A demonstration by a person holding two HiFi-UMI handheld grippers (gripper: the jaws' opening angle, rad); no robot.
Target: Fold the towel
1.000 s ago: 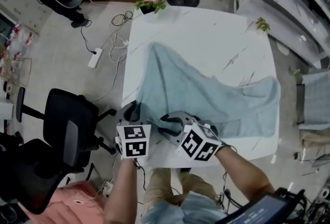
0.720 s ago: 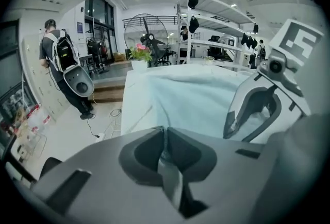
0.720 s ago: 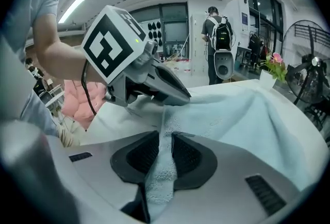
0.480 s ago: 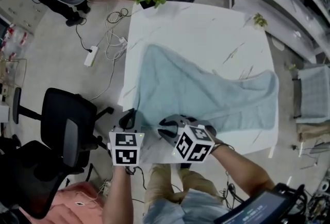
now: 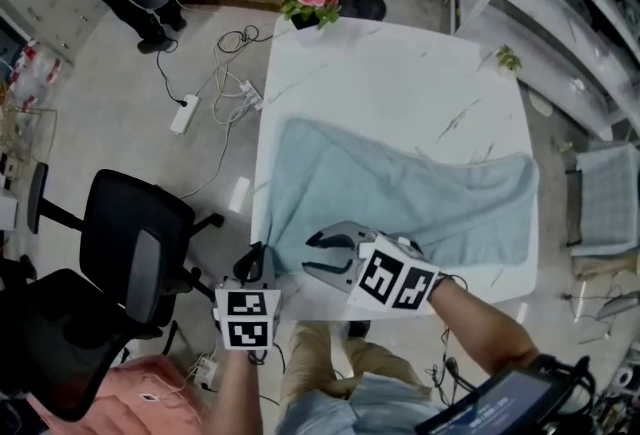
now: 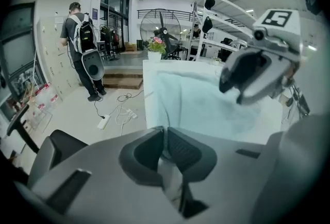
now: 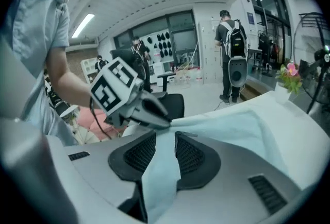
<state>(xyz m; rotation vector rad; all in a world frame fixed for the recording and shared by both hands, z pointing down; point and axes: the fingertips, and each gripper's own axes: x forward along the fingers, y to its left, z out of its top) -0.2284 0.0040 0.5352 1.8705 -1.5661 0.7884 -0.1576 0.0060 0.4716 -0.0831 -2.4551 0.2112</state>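
A light blue towel [image 5: 400, 193] lies spread across the white table [image 5: 400, 63], its long side running left to right. My left gripper [image 5: 257, 261] is at the table's near-left corner. It closed within the last second and is now shut on the towel's corner, a thin fold of cloth showing between its pads [image 6: 165, 138]. Just to its right my right gripper [image 5: 312, 256] sits on the near edge. Its jaws have just been opening and stand apart, with the towel's edge [image 7: 242, 125] running loosely between the pads [image 7: 188, 156]. In the right gripper view the left gripper [image 7: 166, 124] pinches the corner.
A pot of pink flowers [image 5: 313, 1] stands on the table's far-left corner and a small plant [image 5: 508, 56] at the far right. A black office chair [image 5: 140, 243] is left of me, with cables and a power strip [image 5: 185, 113] on the floor. Shelving [image 5: 570, 3] stands to the right.
My left gripper has drawn back toward the table's near-left corner with the towel's corner in it. The towel now lies flatter and more stretched. The right gripper's jaws stand wider.
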